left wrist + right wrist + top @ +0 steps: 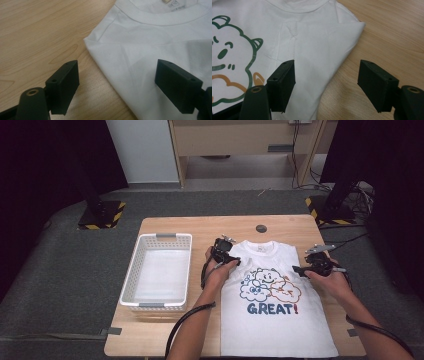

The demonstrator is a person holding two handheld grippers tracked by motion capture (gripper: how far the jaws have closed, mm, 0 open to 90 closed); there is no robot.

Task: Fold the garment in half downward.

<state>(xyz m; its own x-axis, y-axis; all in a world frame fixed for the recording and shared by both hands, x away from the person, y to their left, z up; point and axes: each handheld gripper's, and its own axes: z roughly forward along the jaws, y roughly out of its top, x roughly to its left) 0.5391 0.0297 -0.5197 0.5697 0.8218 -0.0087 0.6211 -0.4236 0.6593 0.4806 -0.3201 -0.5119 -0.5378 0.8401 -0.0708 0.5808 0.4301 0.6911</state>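
We see the T-shirt point(277, 310) lying flat at lower centre of the high view, its length running from collar at centre to hem at the bottom. Our left claw point(223, 251) and right claw point(312, 262) hover open, each straddling a shoulder edge, gripping nothing.

I'm looking into what is reading as a lab or recording studio: a lone wooden tabletop point(165, 227) is sitting on grey carpet point(60, 270), black curtains point(45, 160) are hanging at ten and two o'clock, stand bases with yellow-black hazard tape point(102, 215) are flanking it, and loose cables point(305, 180) are trailing at one o'clock under a wooden bench point(240, 140).
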